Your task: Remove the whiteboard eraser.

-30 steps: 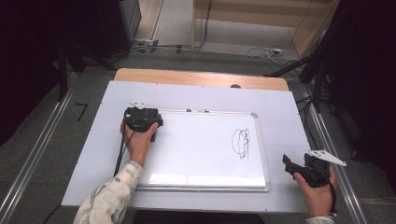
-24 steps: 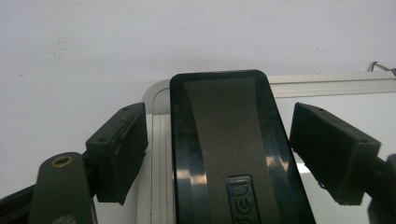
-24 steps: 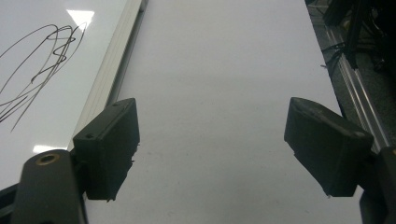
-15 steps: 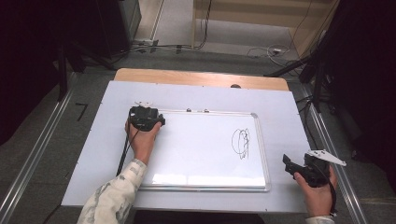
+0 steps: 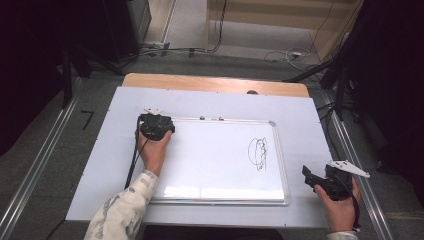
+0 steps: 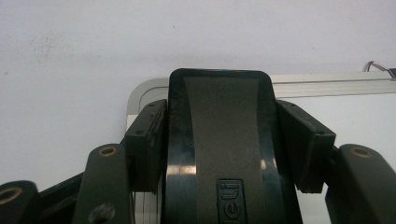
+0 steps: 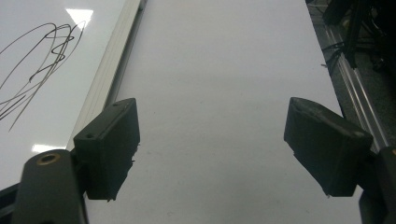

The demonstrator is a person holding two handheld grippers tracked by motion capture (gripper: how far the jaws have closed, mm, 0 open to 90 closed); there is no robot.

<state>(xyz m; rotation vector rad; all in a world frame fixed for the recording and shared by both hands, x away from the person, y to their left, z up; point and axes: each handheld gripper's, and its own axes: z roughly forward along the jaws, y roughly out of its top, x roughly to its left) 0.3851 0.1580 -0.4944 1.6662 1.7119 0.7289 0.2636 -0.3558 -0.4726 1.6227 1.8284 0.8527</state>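
A whiteboard lies on the table with a black scribble near its right side. My left gripper rests at the board's far left corner, shut on a black eraser with a grey face. In the left gripper view the left gripper has both pads pressed against the eraser's sides, with the board's rounded corner just beyond. My right gripper hovers over bare table to the right of the board's near right corner. The right gripper stands open with nothing between its pads, and the scribble is off to its left.
The white tabletop surrounds the board, with a wooden strip along its far edge. Two small clips sit on the board's top frame. Metal rails run along both table sides. Cables lie on the floor beyond.
My left gripper has shifted very slightly to the right at the board's far left corner, still holding the eraser. The right gripper has stayed in place.
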